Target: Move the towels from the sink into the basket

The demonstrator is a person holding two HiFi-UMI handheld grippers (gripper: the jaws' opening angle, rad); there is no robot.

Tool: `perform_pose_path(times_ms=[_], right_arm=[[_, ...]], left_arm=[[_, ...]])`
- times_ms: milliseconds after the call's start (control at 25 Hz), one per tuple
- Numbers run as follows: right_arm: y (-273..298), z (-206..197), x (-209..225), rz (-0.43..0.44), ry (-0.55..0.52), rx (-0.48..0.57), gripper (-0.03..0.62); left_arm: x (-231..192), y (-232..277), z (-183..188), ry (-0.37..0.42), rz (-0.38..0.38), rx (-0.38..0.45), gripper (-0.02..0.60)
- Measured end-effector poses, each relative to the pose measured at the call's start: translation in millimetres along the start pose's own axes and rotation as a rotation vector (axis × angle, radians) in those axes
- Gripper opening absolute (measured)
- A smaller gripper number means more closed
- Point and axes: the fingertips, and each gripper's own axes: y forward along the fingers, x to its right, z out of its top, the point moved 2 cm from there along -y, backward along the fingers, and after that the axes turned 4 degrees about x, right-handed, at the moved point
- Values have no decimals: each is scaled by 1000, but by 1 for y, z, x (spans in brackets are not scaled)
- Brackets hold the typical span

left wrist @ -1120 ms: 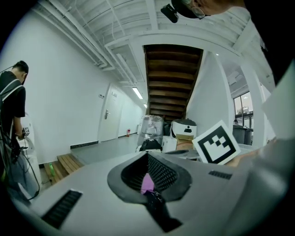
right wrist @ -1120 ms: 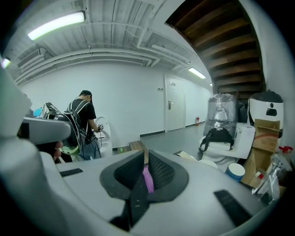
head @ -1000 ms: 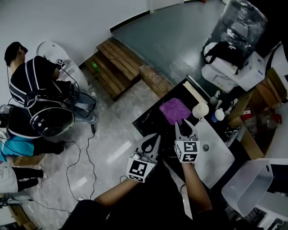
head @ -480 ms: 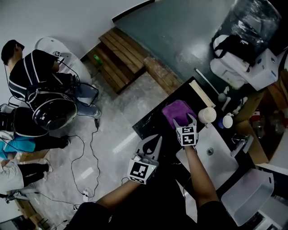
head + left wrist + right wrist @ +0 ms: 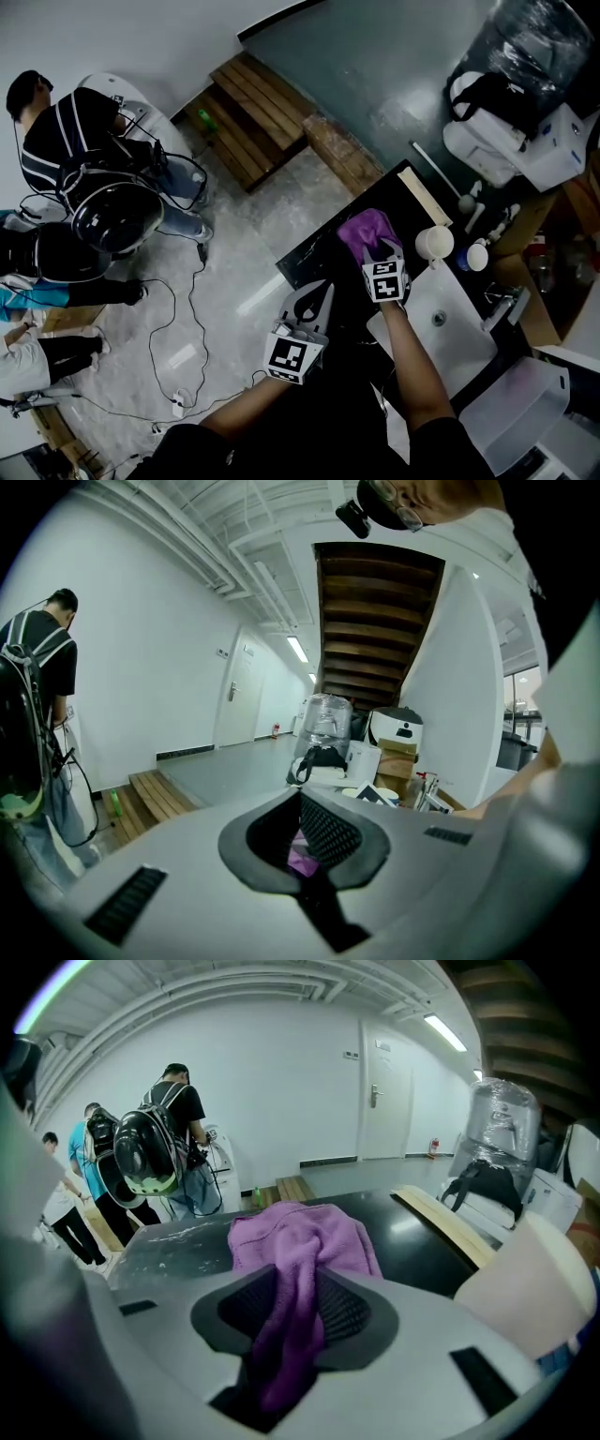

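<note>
A purple towel (image 5: 366, 228) lies bunched on the black counter (image 5: 314, 246), left of the white sink (image 5: 448, 337). My right gripper (image 5: 381, 251) is down on the towel's near edge. In the right gripper view a fold of the towel (image 5: 302, 1241) runs between the pads. The jaws of the right gripper (image 5: 298, 1309) have just been closing and now pinch that fold. My left gripper (image 5: 317, 292) hovers shut over the counter's near corner, holding nothing. In the left gripper view a sliver of purple shows past the left gripper (image 5: 302, 844). A pale plastic basket (image 5: 514, 405) stands at the lower right.
A white cup (image 5: 434, 242) and a wooden board (image 5: 424, 195) sit just beyond the towel. A faucet (image 5: 497, 305) stands at the sink's far side. A water dispenser (image 5: 525, 56) is at the top right. People (image 5: 75, 159) and cables occupy the floor on the left.
My right gripper went forward and down from the sink's edge onto the purple towel and closed on a fold, bunching it. The left gripper stayed about where it was.
</note>
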Motion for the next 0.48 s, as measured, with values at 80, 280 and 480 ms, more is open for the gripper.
perform_pose_path(times_ms=[80, 280, 480], right_arm=[[2, 2, -6, 4, -17, 7, 114], [-10, 3, -11, -18, -3, 36, 87], [-40, 9, -23, -63, 17, 106, 83]], left_arm=[[-1, -6, -1, 7, 18, -14, 11], [1, -25, -3, 3, 38, -18, 11], [4, -43, 1, 15, 44, -3, 11]])
